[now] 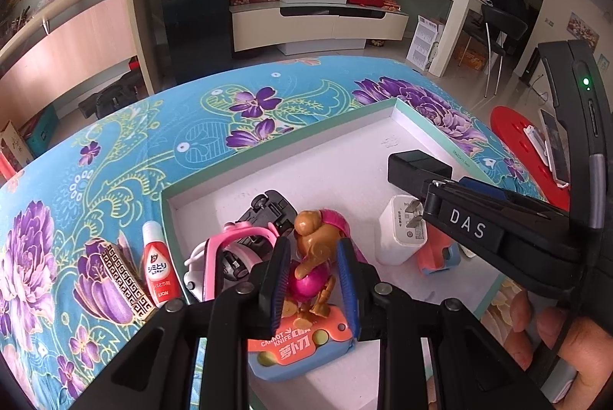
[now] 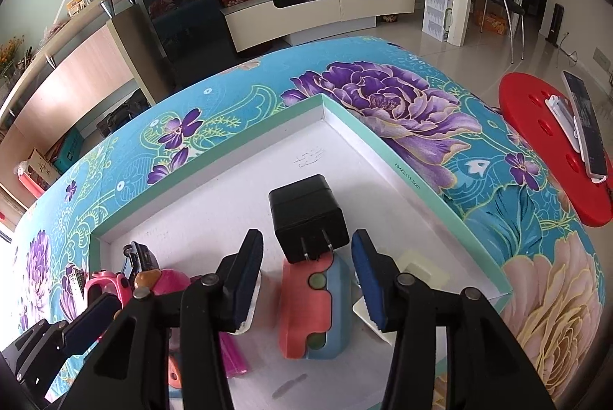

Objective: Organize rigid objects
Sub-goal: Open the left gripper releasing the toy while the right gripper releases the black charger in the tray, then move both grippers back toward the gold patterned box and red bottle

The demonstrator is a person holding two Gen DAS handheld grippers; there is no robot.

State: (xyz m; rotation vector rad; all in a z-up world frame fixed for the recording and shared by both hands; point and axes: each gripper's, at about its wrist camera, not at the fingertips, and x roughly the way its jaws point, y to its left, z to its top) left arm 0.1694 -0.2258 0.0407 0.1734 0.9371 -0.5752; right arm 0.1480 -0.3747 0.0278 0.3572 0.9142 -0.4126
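Observation:
In the left wrist view my left gripper [image 1: 312, 285] is shut on a brown dog figure with a pink body [image 1: 312, 237], just above an orange and blue carrot-knife toy [image 1: 302, 345]. Both are inside the white box with a mint rim [image 1: 383, 109]. A black toy car [image 1: 268, 209] and a pink strap toy [image 1: 237, 237] lie just behind. In the right wrist view my right gripper [image 2: 306, 276] is open. A black plug adapter [image 2: 306, 214] stands just past its pads, untouched, its prongs against a second pink and blue carrot-knife toy [image 2: 310, 306]. A white charger [image 1: 400, 233] stands beside it.
Left of the box, a red and white bottle [image 1: 157, 264] and a gold-patterned bar [image 1: 122, 279] lie on the floral cloth [image 1: 115, 161]. To the right, a red stool [image 2: 544, 126] holds a phone [image 2: 586, 126]. A cream pad [image 2: 417, 268] lies in the box's right corner.

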